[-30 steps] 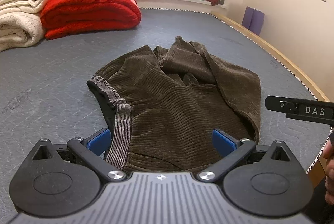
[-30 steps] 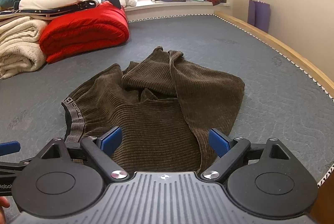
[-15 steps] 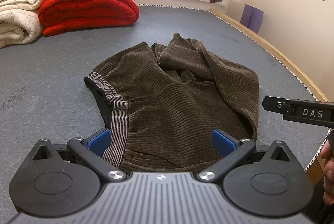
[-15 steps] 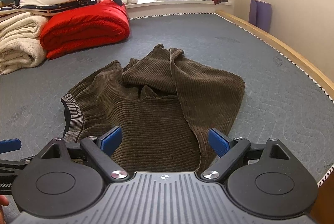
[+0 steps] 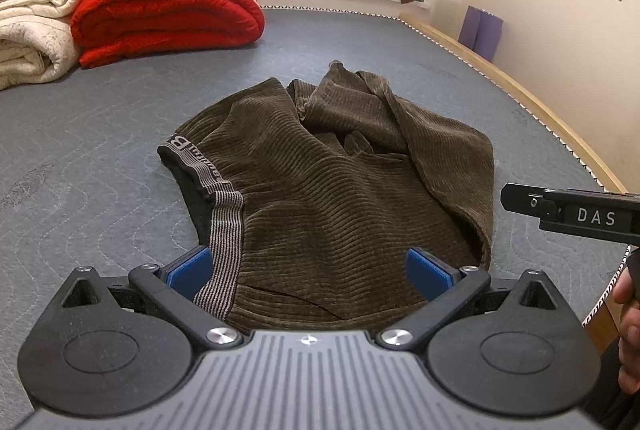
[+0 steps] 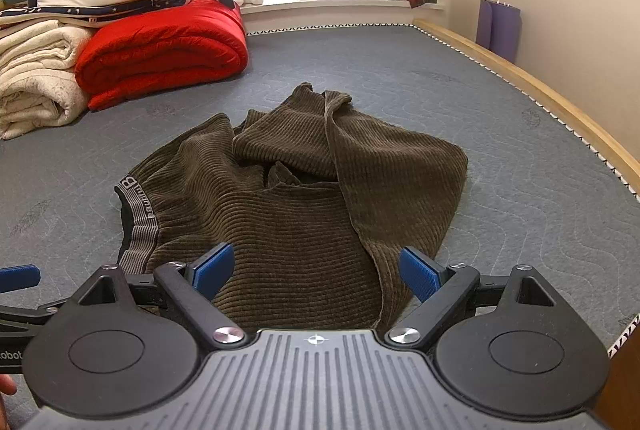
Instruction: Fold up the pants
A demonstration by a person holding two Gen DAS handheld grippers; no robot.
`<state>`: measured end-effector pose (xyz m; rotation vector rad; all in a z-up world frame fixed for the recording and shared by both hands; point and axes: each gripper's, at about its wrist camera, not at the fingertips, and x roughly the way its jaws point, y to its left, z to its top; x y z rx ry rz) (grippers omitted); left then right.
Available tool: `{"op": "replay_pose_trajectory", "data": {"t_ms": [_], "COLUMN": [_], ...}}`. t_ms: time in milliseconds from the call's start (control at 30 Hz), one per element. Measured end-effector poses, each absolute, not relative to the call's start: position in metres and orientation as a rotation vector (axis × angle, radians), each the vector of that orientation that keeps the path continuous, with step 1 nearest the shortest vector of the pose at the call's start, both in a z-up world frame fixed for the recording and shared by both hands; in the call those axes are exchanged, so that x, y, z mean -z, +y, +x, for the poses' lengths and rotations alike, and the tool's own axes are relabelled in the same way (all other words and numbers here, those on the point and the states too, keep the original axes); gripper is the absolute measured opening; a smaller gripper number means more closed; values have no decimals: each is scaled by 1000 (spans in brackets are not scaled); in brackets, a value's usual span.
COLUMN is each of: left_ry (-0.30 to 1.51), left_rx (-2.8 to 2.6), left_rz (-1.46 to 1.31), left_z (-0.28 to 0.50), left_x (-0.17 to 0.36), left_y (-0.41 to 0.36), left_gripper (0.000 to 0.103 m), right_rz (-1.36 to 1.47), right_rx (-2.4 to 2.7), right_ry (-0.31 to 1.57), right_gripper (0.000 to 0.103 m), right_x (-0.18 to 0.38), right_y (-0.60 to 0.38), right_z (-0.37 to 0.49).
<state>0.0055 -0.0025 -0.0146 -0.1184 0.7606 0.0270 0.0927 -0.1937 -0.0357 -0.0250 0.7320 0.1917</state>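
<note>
The brown corduroy pants lay rumpled on the grey mattress. The left gripper and right gripper hovered wide apart, holding nothing.

The pants were ribbed brown corduroy cloth with a striped knit waistband. The mattress looked matt, quilted grey fabric. At upper left, a red blanket looked soft and fleecy.

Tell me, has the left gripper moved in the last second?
Yes. The left gripper moved slightly forward toward the pants; the red blanket sits lower and larger.
</note>
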Motion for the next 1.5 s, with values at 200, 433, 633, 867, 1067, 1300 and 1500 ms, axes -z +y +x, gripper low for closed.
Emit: {"op": "replay_pose_trajectory", "data": {"t_ms": [200, 433, 633, 867, 1067, 1300, 1500], "left_ry": [759, 779, 780, 770, 754, 669, 619], "left_rx": [-14, 13, 13, 24, 8, 95, 36], "left_rz": [-125, -140, -148, -169, -101, 1, 64], "left_z": [6, 9, 8, 6, 5, 38, 69], "left_x": [14, 14, 11, 11, 2, -40, 0], "left_y": [-2, -3, -3, 1, 8, 37, 78], "left_gripper": [103, 103, 103, 103, 38, 7, 7], "right_rz": [-31, -28, -41, -37, -27, -44, -32], "right_rx": [-185, -188, -184, -177, -174, -189, -200], "right_ry": [727, 727, 744, 757, 775, 792, 833], "right_gripper": [84, 79, 76, 76, 76, 66, 52], "right_x": [37, 38, 40, 41, 45, 49, 55], "right_y": [-195, -194, -191, -192, -195, -194, -187], "right_z": [92, 92, 93, 98, 100, 101, 109]}}
